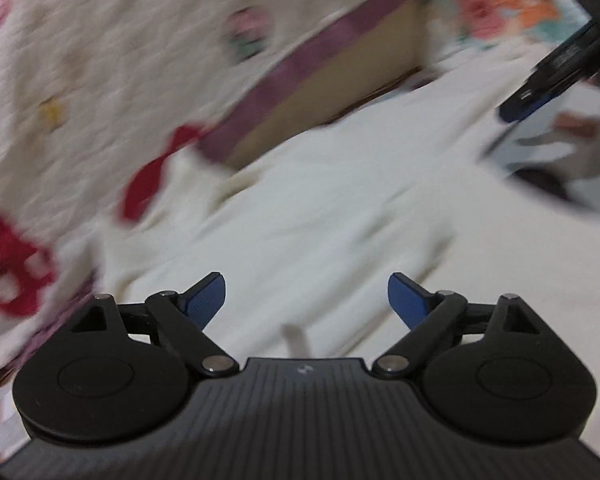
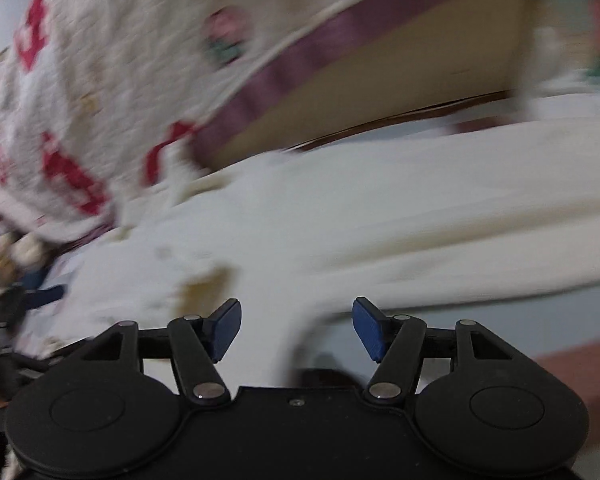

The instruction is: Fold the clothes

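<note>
Cream garment (image 1: 320, 208) lies spread and rumpled on the bed beside the patterned quilt (image 1: 112, 60); your left gripper (image 1: 306, 300) and right gripper (image 2: 297, 326) hover above it, both spread and empty, likely placed to pinch cloth

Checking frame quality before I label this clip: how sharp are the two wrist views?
Left wrist view: background streaked by motion blur, the cream garment and patterned blanket smeared, while the left tool stays crisp. Right wrist view: same smearing on the cream garment; the right tool is sharp. Fisheye bending in both.
</note>
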Demonstrator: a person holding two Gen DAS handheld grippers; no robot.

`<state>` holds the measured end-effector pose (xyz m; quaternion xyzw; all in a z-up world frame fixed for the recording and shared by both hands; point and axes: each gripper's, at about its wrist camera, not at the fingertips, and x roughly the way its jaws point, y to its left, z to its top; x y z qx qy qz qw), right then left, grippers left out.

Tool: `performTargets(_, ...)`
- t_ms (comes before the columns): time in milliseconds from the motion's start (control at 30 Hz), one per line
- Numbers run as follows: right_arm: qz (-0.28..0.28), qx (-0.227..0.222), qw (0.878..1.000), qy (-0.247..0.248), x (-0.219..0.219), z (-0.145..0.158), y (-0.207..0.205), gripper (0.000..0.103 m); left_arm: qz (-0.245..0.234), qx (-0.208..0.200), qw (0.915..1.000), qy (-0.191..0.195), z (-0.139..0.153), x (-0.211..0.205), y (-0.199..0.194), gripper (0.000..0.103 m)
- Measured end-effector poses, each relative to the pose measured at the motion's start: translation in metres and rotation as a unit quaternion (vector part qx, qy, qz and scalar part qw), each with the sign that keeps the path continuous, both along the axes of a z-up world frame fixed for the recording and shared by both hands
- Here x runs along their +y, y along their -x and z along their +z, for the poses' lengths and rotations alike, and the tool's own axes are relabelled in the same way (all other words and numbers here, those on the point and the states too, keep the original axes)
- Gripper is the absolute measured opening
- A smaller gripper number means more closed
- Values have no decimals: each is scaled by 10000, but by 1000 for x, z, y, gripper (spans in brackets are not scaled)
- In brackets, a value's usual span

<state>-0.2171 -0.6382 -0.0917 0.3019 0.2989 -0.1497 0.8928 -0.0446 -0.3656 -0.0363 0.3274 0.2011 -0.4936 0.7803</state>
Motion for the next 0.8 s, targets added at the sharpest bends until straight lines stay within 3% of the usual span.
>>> performTargets(67, -332, 129, 9994, 37, -18, -2, 24, 67, -226, 300, 9993, 76, 2, -24, 14, 89)
performTargets(200, -1177, 495, 9917, -113, -62, -13, 74, 67, -215, 797, 9965, 146, -9, -63, 26, 89)
performTargets(433, -2133, 354, 9755, -406, -130, -24, 132, 68, -173, 1671, 9854, 268, -29, -127, 44, 84)
performTargets(500, -2328, 351, 9708, -468, -149, -27, 145, 69, 0, 2007, 9792, 309, -32, -125, 35, 80)
performTargets(667, -2171, 481, 9749, -94, -168, -34, 137, 69, 435, 2791, 9584, 409, -42, -119, 13, 67)
performTargets(800, -2348, 565, 9699, 321, -178, -39, 129, 69, 805, 2874, 9526, 583, -38, -93, -5, 66)
